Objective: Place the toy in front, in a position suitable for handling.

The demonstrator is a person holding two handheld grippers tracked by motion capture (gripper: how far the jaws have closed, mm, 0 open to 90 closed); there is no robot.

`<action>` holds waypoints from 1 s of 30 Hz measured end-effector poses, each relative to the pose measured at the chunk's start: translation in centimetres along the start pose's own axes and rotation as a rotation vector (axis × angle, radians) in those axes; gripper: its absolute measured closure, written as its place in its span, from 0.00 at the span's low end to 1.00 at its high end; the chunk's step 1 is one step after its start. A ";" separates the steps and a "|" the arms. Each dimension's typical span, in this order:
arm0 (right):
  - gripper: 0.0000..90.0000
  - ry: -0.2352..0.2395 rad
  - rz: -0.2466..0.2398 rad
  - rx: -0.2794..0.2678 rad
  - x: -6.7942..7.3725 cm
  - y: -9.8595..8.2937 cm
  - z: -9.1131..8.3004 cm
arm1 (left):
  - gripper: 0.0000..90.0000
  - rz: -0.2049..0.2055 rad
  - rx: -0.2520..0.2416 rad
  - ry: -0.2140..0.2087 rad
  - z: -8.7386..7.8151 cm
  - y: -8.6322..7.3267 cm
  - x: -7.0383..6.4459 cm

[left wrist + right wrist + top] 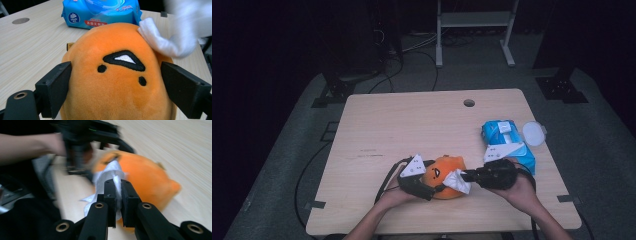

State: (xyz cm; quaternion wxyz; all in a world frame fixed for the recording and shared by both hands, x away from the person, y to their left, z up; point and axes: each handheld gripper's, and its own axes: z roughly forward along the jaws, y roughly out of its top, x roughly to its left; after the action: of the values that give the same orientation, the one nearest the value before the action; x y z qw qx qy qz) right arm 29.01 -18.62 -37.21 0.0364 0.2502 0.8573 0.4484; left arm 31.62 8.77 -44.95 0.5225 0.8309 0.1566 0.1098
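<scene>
High view: left tongs (435, 189) grip the orange plush toy (447, 175) on the bench (412, 125); right tongs (465, 176) pinch a white wipe (458, 181) (pressed against the toy).

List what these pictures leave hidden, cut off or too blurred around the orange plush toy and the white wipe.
- Orange plush toy: in the left gripper view its lower part is cut off by the bottom edge, its flanks covered by the left gripper fingers.
- White wipe: in the right gripper view, motion blur hides its texture; the right gripper fingers cover the pinched part.
- Blue wipes pack: in the high view its print is too small to read, its near end behind the gripper plate.
</scene>
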 end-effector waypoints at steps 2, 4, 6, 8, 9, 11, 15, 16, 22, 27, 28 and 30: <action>0.92 -0.042 -0.017 0.023 -0.4 -0.2 1.4 | 0.14 -0.013 0.005 0.000 0.0 0.0 0.0; 0.86 -0.078 -0.073 0.030 0.1 -0.4 2.3 | 0.14 -0.015 0.011 0.001 0.0 0.1 0.0; 0.81 -0.118 -0.136 0.016 0.9 -0.7 2.9 | 0.14 -0.020 0.016 -0.003 0.0 0.1 0.1; 0.76 -0.106 -0.162 0.006 1.3 -0.9 3.3 | 0.14 -0.011 0.028 -0.006 0.1 0.2 0.1; 0.74 -0.121 -0.190 0.012 1.6 -1.0 3.7 | 0.14 -0.004 0.034 -0.008 0.1 0.3 0.0; 0.73 -0.129 -0.215 0.019 1.7 -1.1 4.1 | 0.14 0.017 0.058 -0.020 0.1 0.5 0.0; 0.71 -0.145 -0.265 0.004 1.9 -1.2 4.9 | 0.14 0.028 0.103 -0.053 -0.5 0.7 0.5; 0.72 -0.159 -0.275 -0.003 2.1 -1.2 5.1 | 0.14 0.034 0.111 -0.054 -0.8 0.9 0.7; 0.71 -0.232 -0.300 -0.022 2.6 -1.4 5.3 | 0.16 0.060 0.097 -0.043 -2.4 1.0 0.8; 0.64 -0.340 -0.362 -0.056 3.2 -1.6 5.1 | 0.29 0.019 0.073 -0.033 -3.2 0.5 1.3; 0.63 -0.359 -0.375 -0.057 3.4 -1.6 5.2 | 0.29 0.019 0.075 -0.029 -3.2 0.5 1.3; 0.63 -0.403 -0.418 -0.060 3.9 -1.6 5.2 | 0.30 0.023 0.080 -0.014 -3.0 0.6 1.1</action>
State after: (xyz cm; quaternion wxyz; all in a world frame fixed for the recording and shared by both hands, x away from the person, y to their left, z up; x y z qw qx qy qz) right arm 26.44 -13.65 -41.00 0.3052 0.1512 0.8519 0.3978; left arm 31.70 11.40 -43.07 0.4884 0.8538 0.1475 0.1036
